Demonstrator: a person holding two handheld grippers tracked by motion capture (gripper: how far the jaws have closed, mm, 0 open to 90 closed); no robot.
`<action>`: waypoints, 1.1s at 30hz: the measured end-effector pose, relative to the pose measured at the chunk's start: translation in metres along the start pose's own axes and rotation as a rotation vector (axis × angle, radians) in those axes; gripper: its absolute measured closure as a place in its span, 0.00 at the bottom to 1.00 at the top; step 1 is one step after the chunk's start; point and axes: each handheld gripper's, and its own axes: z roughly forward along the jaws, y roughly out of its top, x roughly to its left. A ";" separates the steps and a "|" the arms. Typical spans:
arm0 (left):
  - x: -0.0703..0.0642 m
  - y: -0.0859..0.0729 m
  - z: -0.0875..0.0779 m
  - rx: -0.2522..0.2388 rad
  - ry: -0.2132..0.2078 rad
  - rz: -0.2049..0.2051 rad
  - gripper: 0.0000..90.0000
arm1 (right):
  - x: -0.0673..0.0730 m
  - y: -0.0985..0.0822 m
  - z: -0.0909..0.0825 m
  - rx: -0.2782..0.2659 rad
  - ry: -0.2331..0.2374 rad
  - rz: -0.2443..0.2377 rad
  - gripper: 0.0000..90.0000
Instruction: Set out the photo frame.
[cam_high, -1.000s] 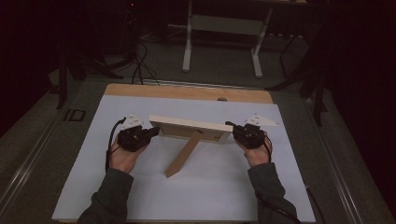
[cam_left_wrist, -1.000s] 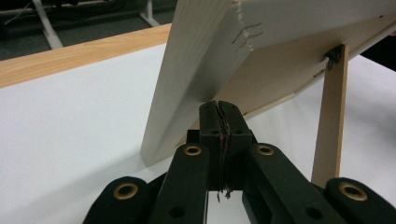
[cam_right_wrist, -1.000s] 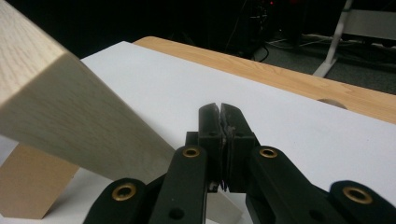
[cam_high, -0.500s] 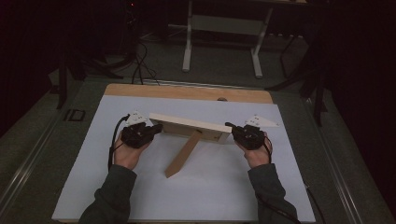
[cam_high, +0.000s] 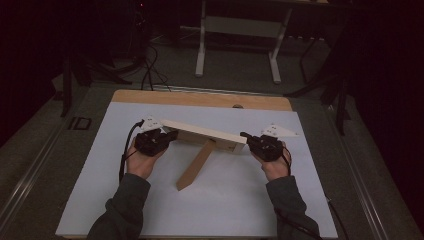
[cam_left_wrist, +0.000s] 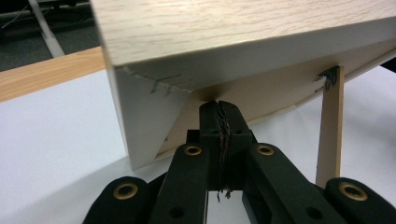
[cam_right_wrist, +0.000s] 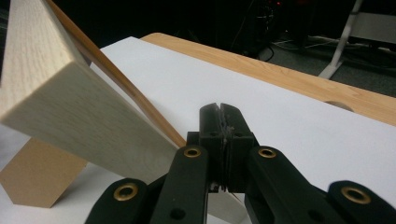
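A: Wood first — from the high view, a pale wooden frame (cam_high: 202, 134) with a brown prop leg (cam_high: 196, 164) stands on a white sheet (cam_high: 100, 200) between the two hands. Compared with a second ago, the end by the left gripper (cam_high: 167, 136) sits a little higher and the frame has swung slightly; the right gripper (cam_high: 248, 137) has kept its place.

B: So the frame is being tilted?

A: That is my reading — the left end is being levered up, probably to stand or turn it.

B: And the left gripper view?

A: Jaws pressed together, tips tucked under the frame's raised corner (cam_left_wrist: 154, 84), pinching nothing. The leg (cam_left_wrist: 329, 126) stands at right.

B: The right gripper view?

A: Jaws again closed on nothing, beside the frame's end (cam_right_wrist: 70, 107).

B: The surroundings?

A: A wooden tabletop (cam_high: 200, 98) edges the sheet; beyond it, a dim room with a white desk stand (cam_high: 237, 30) and floor cables (cam_high: 147, 70).
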 end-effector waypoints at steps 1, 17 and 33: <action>0.000 0.000 0.001 -0.001 0.000 -0.001 1.00 | 0.000 0.000 0.000 0.001 0.002 0.000 0.98; -0.007 0.004 0.011 0.003 -0.007 -0.001 1.00 | 0.006 -0.001 -0.001 0.007 0.019 -0.020 0.99; -0.014 0.010 0.017 0.006 -0.017 0.010 1.00 | 0.015 -0.001 -0.003 0.007 0.047 -0.038 0.99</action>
